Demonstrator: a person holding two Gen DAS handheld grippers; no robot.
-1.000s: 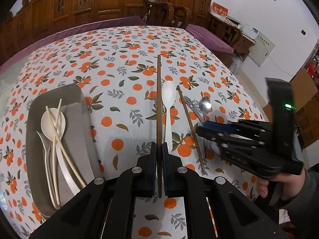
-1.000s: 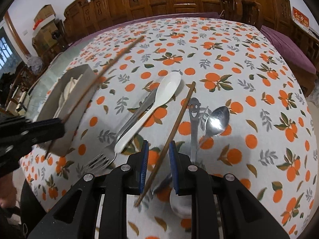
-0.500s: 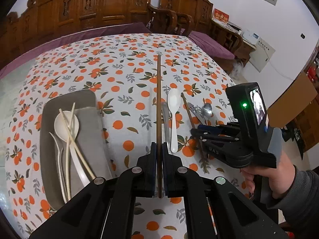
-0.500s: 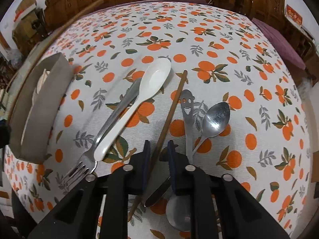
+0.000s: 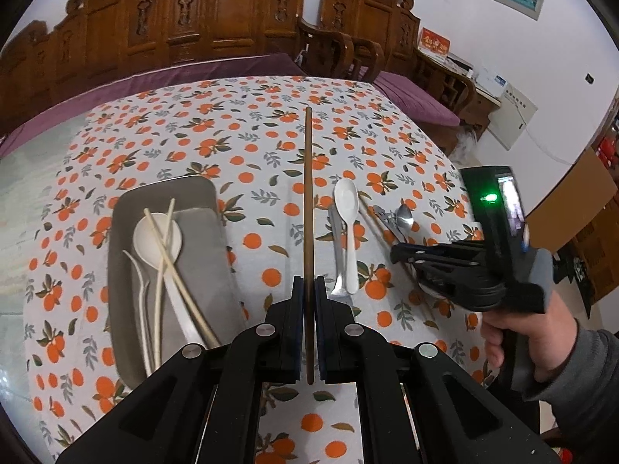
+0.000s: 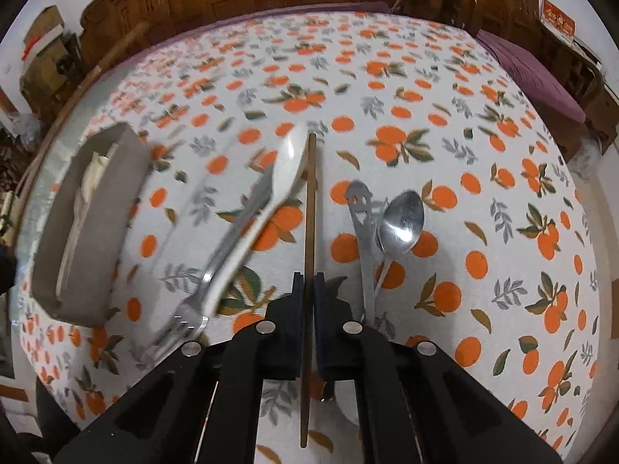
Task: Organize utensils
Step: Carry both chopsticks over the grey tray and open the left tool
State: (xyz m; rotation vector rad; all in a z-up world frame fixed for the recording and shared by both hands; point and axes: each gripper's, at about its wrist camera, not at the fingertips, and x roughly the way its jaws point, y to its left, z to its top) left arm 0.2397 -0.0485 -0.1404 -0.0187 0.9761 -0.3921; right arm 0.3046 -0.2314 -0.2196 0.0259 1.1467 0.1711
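Chopstick [image 6: 310, 208] — thin, dark brown, straight

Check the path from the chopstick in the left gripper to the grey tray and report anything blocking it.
Nothing visible blocks it. The left gripper holds the brown chopstick above the tablecloth, and only bare cloth lies between it and the grey tray.

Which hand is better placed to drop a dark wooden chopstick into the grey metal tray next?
Left: its hand-held gripper already holds a dark wooden chopstick aloft beside the grey metal tray.
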